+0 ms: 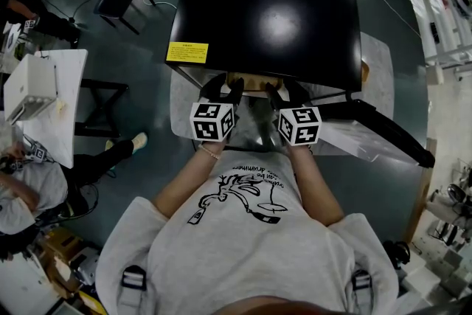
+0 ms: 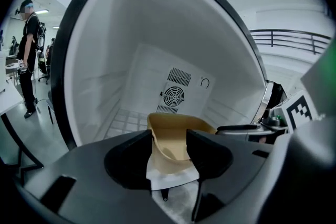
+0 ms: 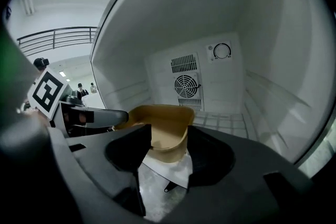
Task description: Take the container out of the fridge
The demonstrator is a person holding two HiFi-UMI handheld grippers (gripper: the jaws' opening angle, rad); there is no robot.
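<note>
The tan, thin-walled open container (image 2: 178, 124), light and probably crushable, is pinched at opposite ends by the left gripper (image 2: 169, 140) and right gripper (image 3: 169, 135), jaws wide, best squeezed gently.

container (image 1: 251, 82) mostly hidden under fridge (image 1: 265, 11), base unseen

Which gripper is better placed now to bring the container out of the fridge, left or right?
Neither alone. The left gripper is shut on the left side of the container, the right gripper on its right side, both at the fridge mouth. Drawing both back together looks safest.
</note>
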